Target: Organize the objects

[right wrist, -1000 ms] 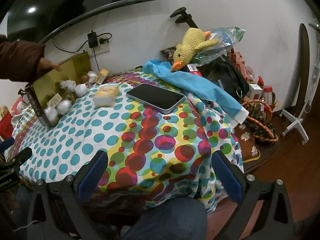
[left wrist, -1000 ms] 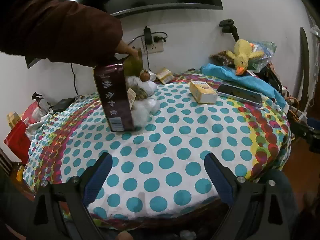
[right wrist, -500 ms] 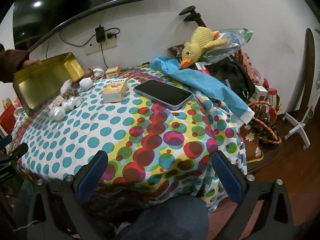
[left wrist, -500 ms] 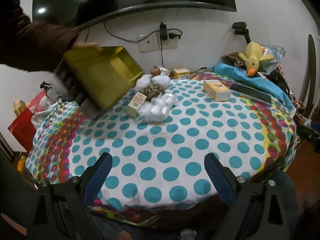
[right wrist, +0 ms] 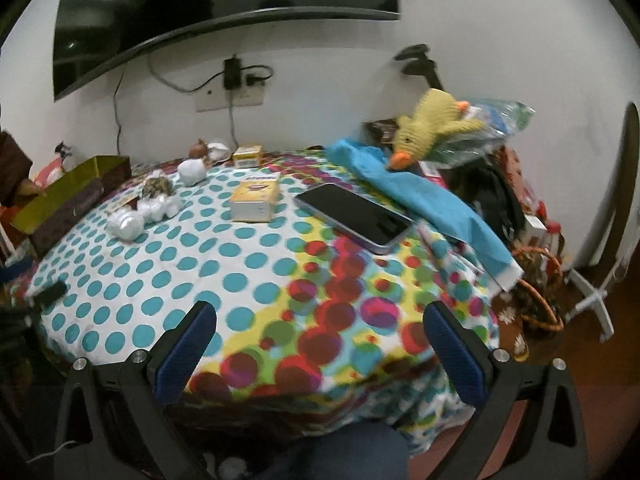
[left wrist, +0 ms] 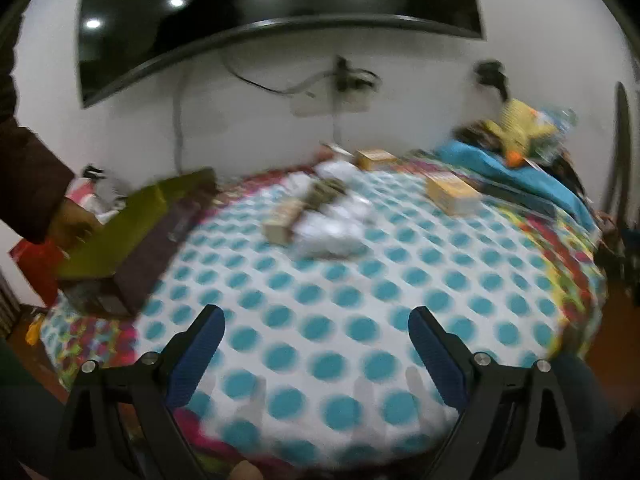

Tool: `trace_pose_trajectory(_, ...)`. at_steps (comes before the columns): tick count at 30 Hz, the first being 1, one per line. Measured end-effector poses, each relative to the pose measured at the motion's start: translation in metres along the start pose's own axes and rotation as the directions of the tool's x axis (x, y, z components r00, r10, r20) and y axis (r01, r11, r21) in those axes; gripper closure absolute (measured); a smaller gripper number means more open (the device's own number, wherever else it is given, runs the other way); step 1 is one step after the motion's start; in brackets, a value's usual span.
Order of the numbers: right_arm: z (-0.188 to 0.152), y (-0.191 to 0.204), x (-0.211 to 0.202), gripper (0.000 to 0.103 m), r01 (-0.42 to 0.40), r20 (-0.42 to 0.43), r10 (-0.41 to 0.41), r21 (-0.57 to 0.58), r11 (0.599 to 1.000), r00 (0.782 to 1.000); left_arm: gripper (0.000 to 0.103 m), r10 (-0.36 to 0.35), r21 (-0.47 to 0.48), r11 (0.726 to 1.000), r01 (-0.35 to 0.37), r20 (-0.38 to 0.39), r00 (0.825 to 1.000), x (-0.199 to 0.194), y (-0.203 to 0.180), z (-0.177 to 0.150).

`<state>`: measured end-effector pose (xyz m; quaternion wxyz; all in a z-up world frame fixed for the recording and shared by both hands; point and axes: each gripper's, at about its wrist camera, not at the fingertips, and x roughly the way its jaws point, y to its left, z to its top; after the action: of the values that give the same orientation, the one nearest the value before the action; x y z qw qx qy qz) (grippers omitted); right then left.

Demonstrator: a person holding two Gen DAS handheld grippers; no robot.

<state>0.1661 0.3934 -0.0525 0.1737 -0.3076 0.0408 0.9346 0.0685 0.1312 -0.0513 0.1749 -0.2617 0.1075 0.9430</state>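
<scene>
Left gripper [left wrist: 316, 344]: we hold it spread wide, empty, above the dotted tabletop [left wrist: 360, 280].
Right gripper [right wrist: 320, 340]: we hold it spread wide, empty.
Counts: two small yellow cardboard boxes [right wrist: 256, 200], one black smartphone [right wrist: 354, 214].

Domestic living room. Indicators: a large curved black television [right wrist: 224, 4] mounted on the white wall; a round table under a polka-dot cloth [right wrist: 200, 248]; a yellow knitted duck toy [right wrist: 430, 124]; a wicker basket [right wrist: 540, 300] on the wooden floor.

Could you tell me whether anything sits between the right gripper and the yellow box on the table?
Nothing visible does: only bare polka-dot tablecloth lies between the open right gripper and the yellow box; the phone lies off to its right.
</scene>
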Motion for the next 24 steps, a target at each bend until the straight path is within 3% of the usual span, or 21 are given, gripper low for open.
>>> trace_pose_trajectory(5, 0.006, 0.032, 0.036, 0.0, -0.042, -0.099, 0.04, -0.023, 0.999, 0.994, 0.008, 0.029, -0.087, 0.996, -0.028, 0.014, 0.999, 0.026, 0.04, 0.016)
trace_pose_trajectory(10, 0.032, 0.067, 0.058, 0.0, -0.072, -0.104, 0.067, -0.051, 0.996, 0.992, 0.008, -0.047, -0.126, 0.991, 0.045, -0.014, 0.999, 0.06, 0.064, 0.037)
trace_pose_trajectory(16, 0.069, 0.101, 0.09, 0.0, -0.08, -0.121, 0.07, -0.083, 0.993, 0.99, 0.008, -0.039, -0.075, 0.997, 0.031, -0.116, 0.992, 0.105, 0.066, 0.055)
trace_pose_trajectory(20, 0.079, 0.12, 0.098, 0.0, -0.098, -0.123, 0.085, -0.106, 0.99, 0.989, 0.008, -0.092, -0.119, 0.99, 0.077, -0.126, 0.988, 0.115, 0.072, 0.056)
trace_pose_trajectory(24, 0.075, 0.132, 0.105, 0.0, -0.099, -0.135, 0.082, -0.13, 0.987, 0.987, 0.008, -0.073, -0.101, 0.993, 0.06, -0.131, 0.989, 0.12, 0.069, 0.059)
